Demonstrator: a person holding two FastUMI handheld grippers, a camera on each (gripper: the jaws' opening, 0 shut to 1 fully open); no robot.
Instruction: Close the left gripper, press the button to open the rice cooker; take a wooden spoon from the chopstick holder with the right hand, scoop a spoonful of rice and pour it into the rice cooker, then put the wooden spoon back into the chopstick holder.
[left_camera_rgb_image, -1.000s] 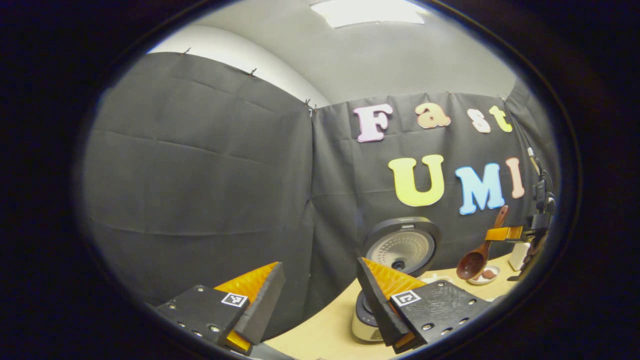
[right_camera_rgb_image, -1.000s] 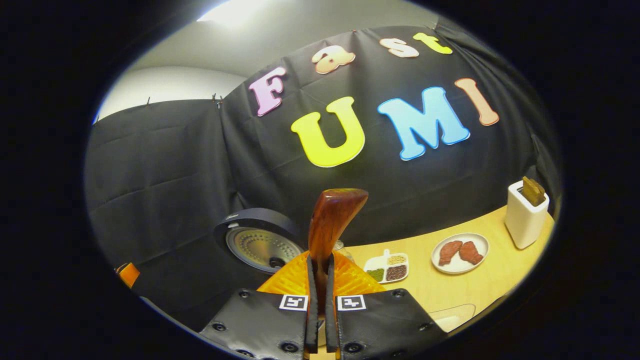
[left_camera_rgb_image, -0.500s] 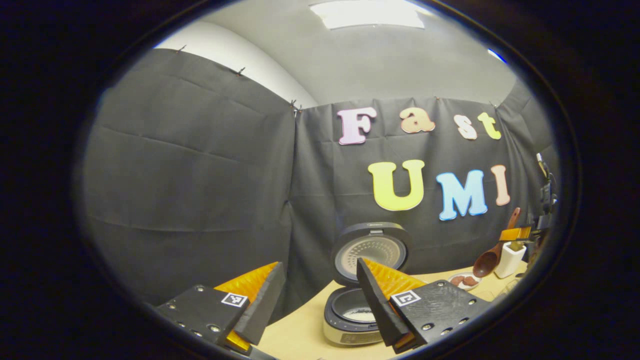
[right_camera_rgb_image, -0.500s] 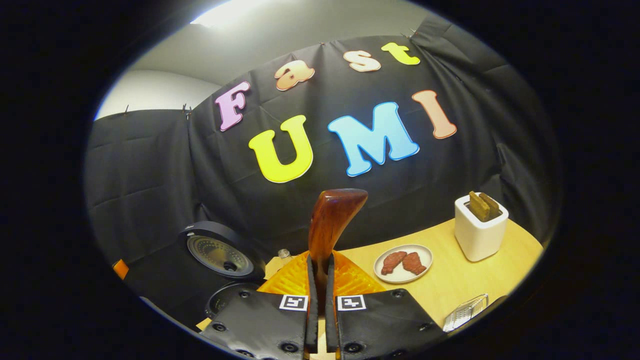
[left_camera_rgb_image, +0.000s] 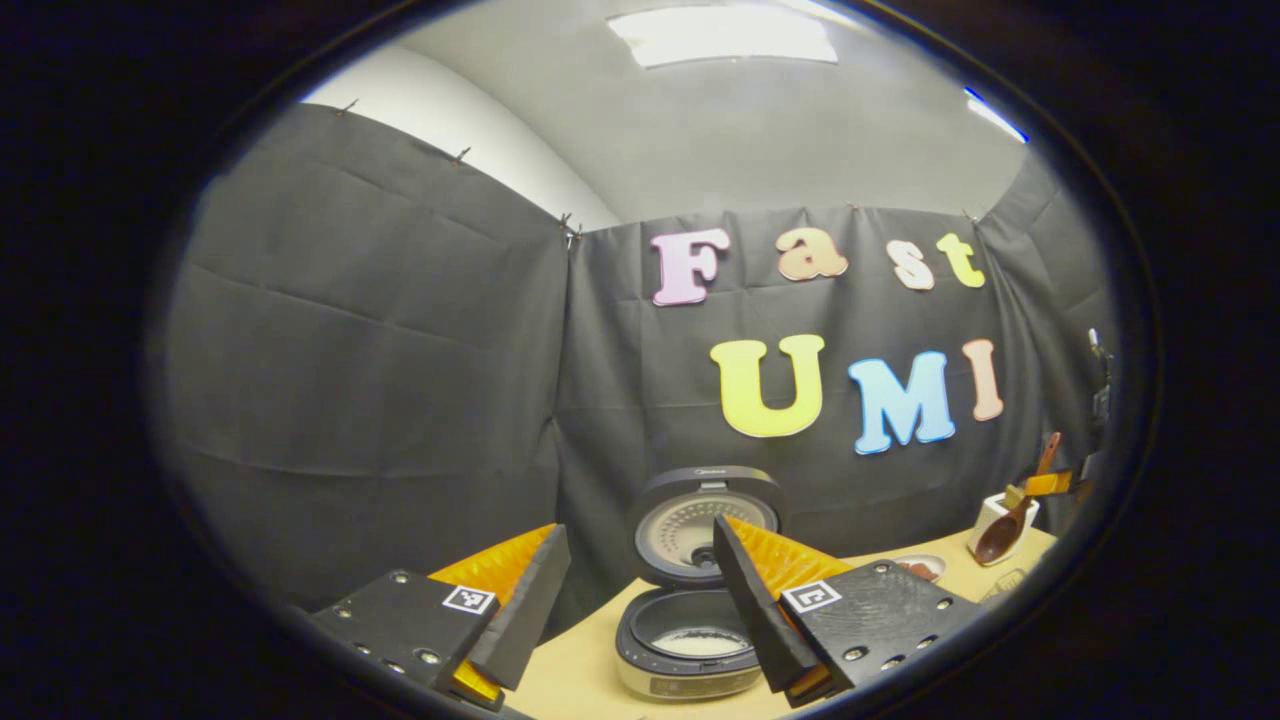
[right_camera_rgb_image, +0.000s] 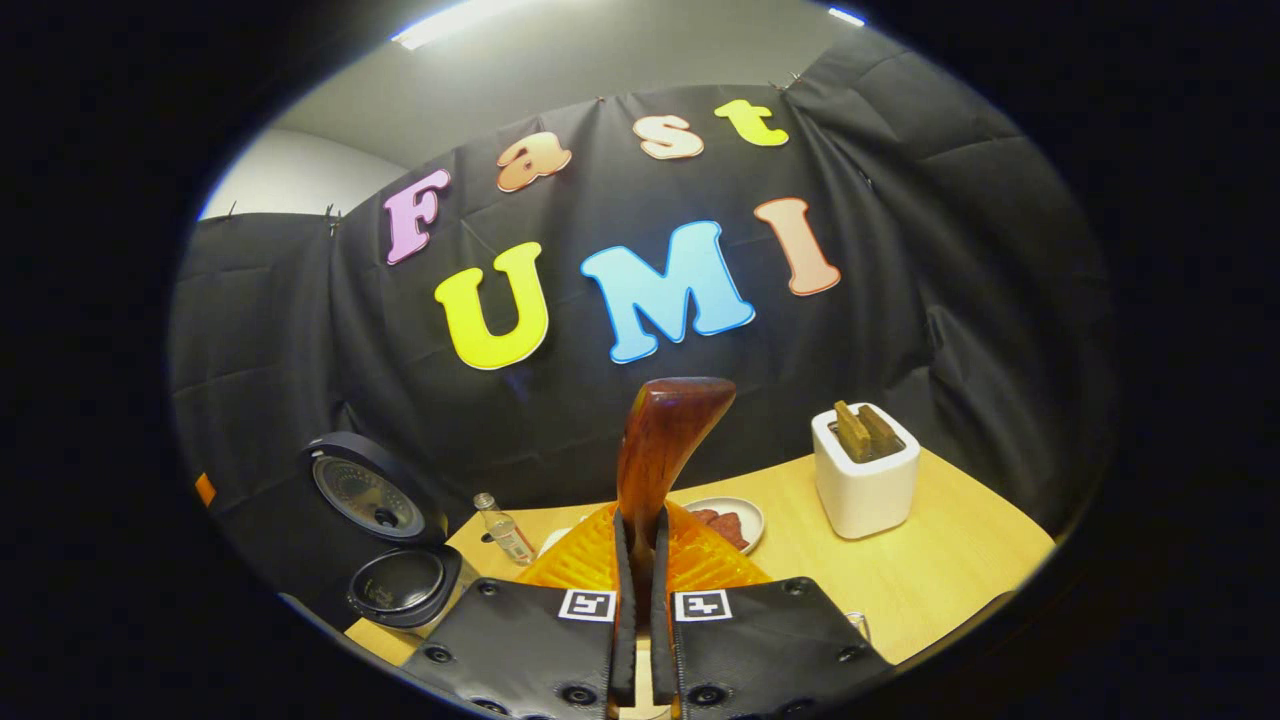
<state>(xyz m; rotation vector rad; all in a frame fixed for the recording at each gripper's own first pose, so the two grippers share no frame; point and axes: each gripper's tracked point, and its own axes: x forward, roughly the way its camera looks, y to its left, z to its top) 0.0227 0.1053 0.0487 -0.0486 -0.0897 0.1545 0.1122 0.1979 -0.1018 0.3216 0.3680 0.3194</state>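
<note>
1. The right gripper has its jaws clenched on the handle of the wooden spoon. In the right gripper view the handle rises upright between the fingers, and the bowl of the spoon is hidden below the gripper body.
2. In the left gripper view the spoon's bowl hangs at the far right, just in front of the chopstick holder. Whether the bowl touches the holder cannot be told at this size, nor whether any rice is left in it.
3. The left gripper has its jaws released, with nothing between the fingers. It is held above the counter, near the rice cooker.
4. The rice cooker stands open with the lid upright. A pale layer shows in the inner pot, and its right edge is covered by the left gripper's finger.
5. In the right gripper view the chopstick holder stands on the counter with two brown pieces projecting from its top.
6. A plate of reddish food lies behind the right gripper, half hidden by it.
7. A small bottle stands between the rice cooker and the gripper.
</note>
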